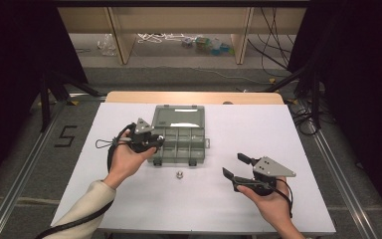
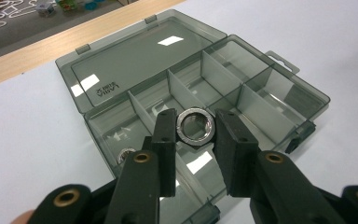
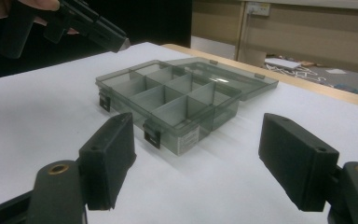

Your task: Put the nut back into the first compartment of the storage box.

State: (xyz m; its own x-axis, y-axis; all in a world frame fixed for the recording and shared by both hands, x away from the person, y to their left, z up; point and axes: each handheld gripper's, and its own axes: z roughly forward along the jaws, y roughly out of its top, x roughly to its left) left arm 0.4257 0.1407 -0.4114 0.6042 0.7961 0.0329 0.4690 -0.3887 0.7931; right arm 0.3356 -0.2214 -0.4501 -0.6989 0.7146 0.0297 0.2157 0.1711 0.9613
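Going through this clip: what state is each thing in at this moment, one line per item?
Compartment box: lid open, laid flat behind it.
Held nut: clamped between the left gripper's jaws, above the box.
Nut in box: lying in an end compartment.
Loose nut: resting on the table in front of the box.
Left gripper: shut on the held nut.
Right gripper: open, empty.

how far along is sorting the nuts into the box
One nut already lies in a compartment of the open box. The left gripper holds a second nut above the compartments, not yet dropped. A third nut waits on the table in front of the box; the right gripper rests open.
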